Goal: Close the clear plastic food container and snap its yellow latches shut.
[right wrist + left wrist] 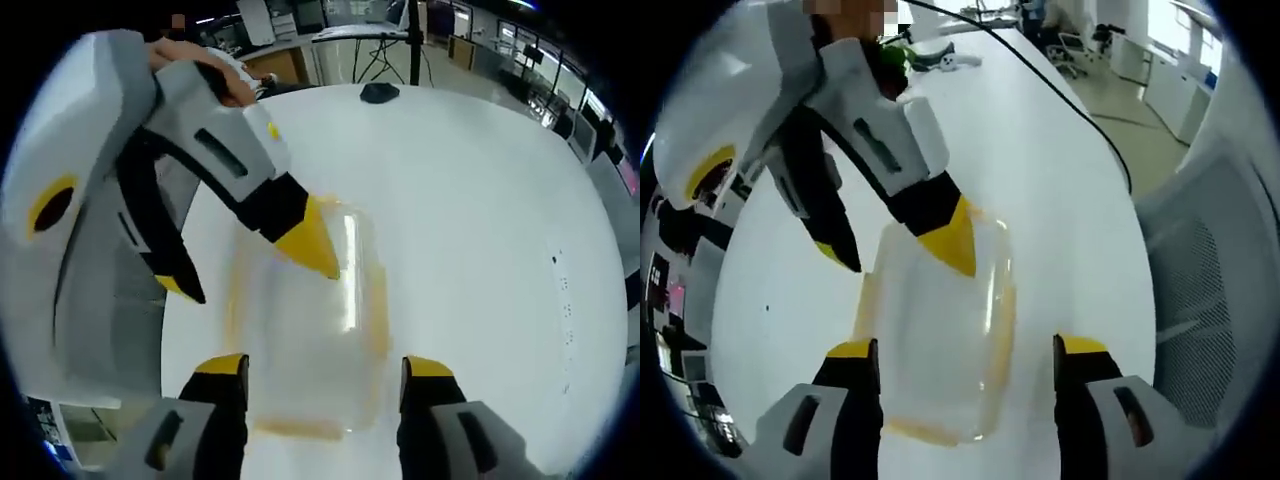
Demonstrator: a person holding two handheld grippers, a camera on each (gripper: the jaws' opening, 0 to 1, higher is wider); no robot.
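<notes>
In the left gripper view, the left gripper (967, 365) rises from six o'clock with its black, yellow-tipped jaws spread wide, one on each side of the near end of the clear plastic food container with yellow latches (940, 335). The container lies flat on the white round-edged worktop (1060, 180), its lid seemingly down, though whether the latches are snapped cannot be told. The right gripper (905, 255) comes in from eleven o'clock, jaws spread: one yellow tip lies over the container's far edge, the other is just beside its rim on the worktop. A black cable (1080, 110) runs across the worktop toward one o'clock.

In the right gripper view, the right gripper (325, 375) is likewise open, straddling the blurred container (310, 320) from six o'clock. The left gripper (255, 265) enters from ten o'clock, one tip over the lid. A dark small object (380, 92) sits at twelve o'clock.
</notes>
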